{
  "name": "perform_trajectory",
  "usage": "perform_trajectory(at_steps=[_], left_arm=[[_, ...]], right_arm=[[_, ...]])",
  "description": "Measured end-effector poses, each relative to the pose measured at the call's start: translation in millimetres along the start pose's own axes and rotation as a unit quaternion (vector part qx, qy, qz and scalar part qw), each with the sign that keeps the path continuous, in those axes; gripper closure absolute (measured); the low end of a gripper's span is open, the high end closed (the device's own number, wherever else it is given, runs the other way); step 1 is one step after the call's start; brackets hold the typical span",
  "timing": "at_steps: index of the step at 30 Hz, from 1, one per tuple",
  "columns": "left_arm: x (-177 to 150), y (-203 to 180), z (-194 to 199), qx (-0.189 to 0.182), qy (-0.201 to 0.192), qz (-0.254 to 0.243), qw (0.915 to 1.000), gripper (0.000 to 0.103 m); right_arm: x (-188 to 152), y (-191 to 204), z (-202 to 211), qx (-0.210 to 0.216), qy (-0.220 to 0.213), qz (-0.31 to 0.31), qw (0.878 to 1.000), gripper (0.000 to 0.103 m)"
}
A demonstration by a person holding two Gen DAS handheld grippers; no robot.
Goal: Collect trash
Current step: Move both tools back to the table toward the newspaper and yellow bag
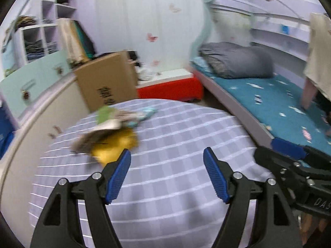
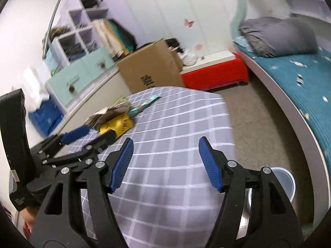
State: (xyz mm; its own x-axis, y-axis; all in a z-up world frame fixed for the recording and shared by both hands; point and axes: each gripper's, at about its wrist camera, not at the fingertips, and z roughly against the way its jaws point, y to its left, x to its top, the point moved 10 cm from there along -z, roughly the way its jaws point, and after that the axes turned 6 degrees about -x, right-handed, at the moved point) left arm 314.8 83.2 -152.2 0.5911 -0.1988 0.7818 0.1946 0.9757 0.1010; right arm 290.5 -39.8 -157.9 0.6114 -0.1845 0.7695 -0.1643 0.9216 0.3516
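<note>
Hovering side by side, left tool [image 1: 167, 155] and right tool [image 2: 166, 144] tilted downward, jaws apart, empty

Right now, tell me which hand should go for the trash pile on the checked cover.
Left, probably. The left gripper has the trash pile just beyond its left fingertip; the right gripper sits further off, with the left one between. Both jaws stand open and empty.

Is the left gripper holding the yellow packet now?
No, the left gripper has open fingers with nothing between them, and the yellow packet lies on the grey checked bedsheet.
</note>
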Motion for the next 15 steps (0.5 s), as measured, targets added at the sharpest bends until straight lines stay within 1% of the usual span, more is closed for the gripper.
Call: perform_trajectory(at_steps=[4,6,9,10,11,15], left_arm=[[-5.6,72.8,-6.7,0.051,0.002,0.022,0.9985,0.032],[-11.2,104.3,-12.7,0.064,0.007,0.041,0.9971,0.032],[-20.1,137.1,-21.9,0.071,0.017,0.062,0.9954,0.032],[-23.7,146.8,-23.1,0.073,0.018,0.067,0.9949,0.032],[-28.0,155.9,-24.1,0.072,0.02,0.073,0.9946,0.032],[-40.7,179.6,-28.0,0.079,0.023,0.087,0.9928,0.032]], right_arm=[[1.5,33.8,-35.4,-0.004,0.02,0.027,0.999,0.034],[1.8,48.4,-51.1,-0.007,0.029,0.038,0.999,0.033],[-1.8,77.0,-76.7,-0.002,0.05,0.057,0.997,0.03],[-4.1,91.0,-86.6,0.0,0.057,0.07,0.996,0.029],[-8.0,96.8,-89.6,0.002,0.059,0.078,0.995,0.027],[-17.4,133.5,-115.6,0.002,0.076,0.113,0.991,0.024]])
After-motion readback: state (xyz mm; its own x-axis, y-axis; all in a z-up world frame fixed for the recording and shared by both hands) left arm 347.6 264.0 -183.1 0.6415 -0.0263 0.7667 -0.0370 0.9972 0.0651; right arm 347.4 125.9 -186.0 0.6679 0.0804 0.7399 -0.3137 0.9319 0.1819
